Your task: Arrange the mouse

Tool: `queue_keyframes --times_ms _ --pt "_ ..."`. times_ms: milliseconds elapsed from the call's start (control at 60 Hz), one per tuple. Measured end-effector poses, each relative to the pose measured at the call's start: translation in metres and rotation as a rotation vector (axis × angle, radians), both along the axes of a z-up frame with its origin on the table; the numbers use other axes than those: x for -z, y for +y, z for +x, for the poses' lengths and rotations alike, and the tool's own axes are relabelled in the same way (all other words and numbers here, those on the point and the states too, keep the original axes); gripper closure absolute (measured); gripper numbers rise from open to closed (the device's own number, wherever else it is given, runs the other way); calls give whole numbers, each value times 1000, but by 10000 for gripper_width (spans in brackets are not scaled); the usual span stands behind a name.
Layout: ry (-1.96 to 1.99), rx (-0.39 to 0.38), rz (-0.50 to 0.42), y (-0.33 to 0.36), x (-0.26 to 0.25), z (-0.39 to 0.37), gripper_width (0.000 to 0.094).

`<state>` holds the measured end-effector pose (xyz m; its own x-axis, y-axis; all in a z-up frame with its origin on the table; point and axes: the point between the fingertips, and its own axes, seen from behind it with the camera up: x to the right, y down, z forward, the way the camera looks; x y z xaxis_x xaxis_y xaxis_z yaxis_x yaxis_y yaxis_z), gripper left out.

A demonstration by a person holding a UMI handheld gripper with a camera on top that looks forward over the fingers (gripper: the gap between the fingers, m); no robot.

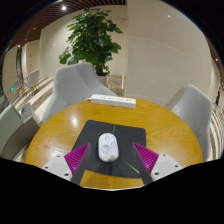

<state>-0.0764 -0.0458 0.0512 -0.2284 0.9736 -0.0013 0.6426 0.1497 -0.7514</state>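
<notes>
Gripper view: a white mouse (107,148) lies on a dark mouse mat (112,142) that sits on a round wooden bench (55,128). The mouse is just ahead of the fingers and roughly midway between them, its long axis pointing away from the camera and turned slightly off the mat's edges. It rests on the mat under its own weight; nothing presses on it. The mat is squared towards the near rim of the bench, which is presumably where a seated user would want it, so the mouse is probably meant to end up tidy and straight on that mat.

Beyond the fingers, at the far side of the bench, lies a long white strip (112,99) that looks like a power strip, though its details are too small to be sure. Pale chairs (72,80) stand around the bench, and a leafy potted plant (92,38) stands well beyond them.

The gripper (109,157) is held low over the near part of the bench, aimed at the mouse. Its fingers are spread wide, with the magenta pads (78,157) angled inward and a clear gap between each pad and the mouse. They hold nothing and touch nothing visible. This wide stance suits an approach: judging by the layout, the mouse would fit between the pads with room to spare before any closing.
</notes>
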Motion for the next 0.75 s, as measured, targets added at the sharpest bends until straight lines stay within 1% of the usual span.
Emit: queue_keyframes --times_ms 167,383,650,750 --pt "-48 37 5 31 -52 100 75" --pt "-92 104 35 62 -77 219 76" --pt "-72 176 65 74 -79 288 75" --pt "-76 187 70 72 -76 302 77"
